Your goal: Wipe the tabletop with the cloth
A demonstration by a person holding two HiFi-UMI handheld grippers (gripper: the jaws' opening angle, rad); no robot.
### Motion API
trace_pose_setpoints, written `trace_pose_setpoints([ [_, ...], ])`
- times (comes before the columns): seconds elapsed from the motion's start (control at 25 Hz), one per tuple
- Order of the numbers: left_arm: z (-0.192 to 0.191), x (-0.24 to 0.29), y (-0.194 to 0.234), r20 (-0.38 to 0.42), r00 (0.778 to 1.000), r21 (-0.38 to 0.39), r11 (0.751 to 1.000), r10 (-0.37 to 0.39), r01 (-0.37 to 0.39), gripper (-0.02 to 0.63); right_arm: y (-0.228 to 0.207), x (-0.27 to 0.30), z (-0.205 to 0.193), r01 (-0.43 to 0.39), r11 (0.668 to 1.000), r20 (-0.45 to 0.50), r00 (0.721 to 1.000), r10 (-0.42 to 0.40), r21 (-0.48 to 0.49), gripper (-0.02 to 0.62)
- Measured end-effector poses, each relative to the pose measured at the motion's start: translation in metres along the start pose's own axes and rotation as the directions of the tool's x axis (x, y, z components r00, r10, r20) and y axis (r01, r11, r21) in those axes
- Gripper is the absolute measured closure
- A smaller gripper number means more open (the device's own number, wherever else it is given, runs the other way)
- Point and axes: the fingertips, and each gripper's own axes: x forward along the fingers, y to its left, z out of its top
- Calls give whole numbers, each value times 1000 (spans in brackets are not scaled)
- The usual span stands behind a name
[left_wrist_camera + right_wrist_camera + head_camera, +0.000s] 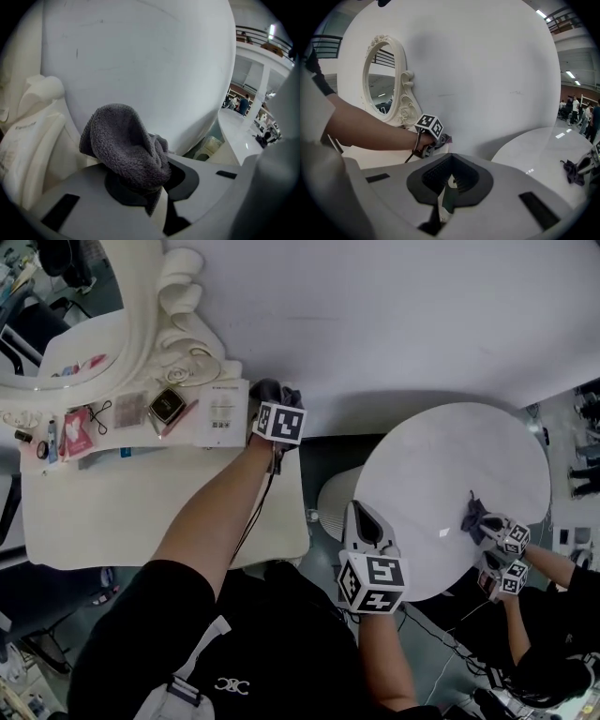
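A grey fleecy cloth is bunched up between the jaws of my left gripper, which is shut on it. In the head view that left gripper is at the back right corner of the cream table, close to the white wall, with the cloth sticking out past its tips. My right gripper hangs by the left edge of a round white table. Its jaws are shut with nothing in them. The right gripper view also shows the left gripper from the side.
An ornate cream mirror stands at the table's back left. Small items lie before it: a square compact, a leaflet, a pink card. Another person's grippers hold a dark cloth on the round table.
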Motion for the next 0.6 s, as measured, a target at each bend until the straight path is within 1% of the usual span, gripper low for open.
trace_pose_setpoints([
  [0.08, 5, 5, 5, 16, 1000, -4, 1000, 26, -26, 540, -4, -2, -3, 0, 1000, -7, 1000, 0, -11, 586],
  [0.2, 10, 6, 10, 33, 997, -58, 996, 63, -61, 540, -13, -4, -7, 7, 1000, -17, 1000, -7, -14, 586],
  [0.28, 10, 5, 9, 42, 996, -65, 995, 74, -71, 540, -17, -5, -9, 9, 1000, -19, 1000, -9, -9, 586],
  [0.44, -2, -3, 4, 29, 998, -27, 998, 63, -62, 540, -13, -4, -10, -9, 1000, -10, 1000, 9, -3, 586],
  [0.6, -20, -19, -8, 35, 998, 15, 998, 53, -53, 540, -3, -3, -2, -31, 1000, 14, 999, 31, -5, 586],
])
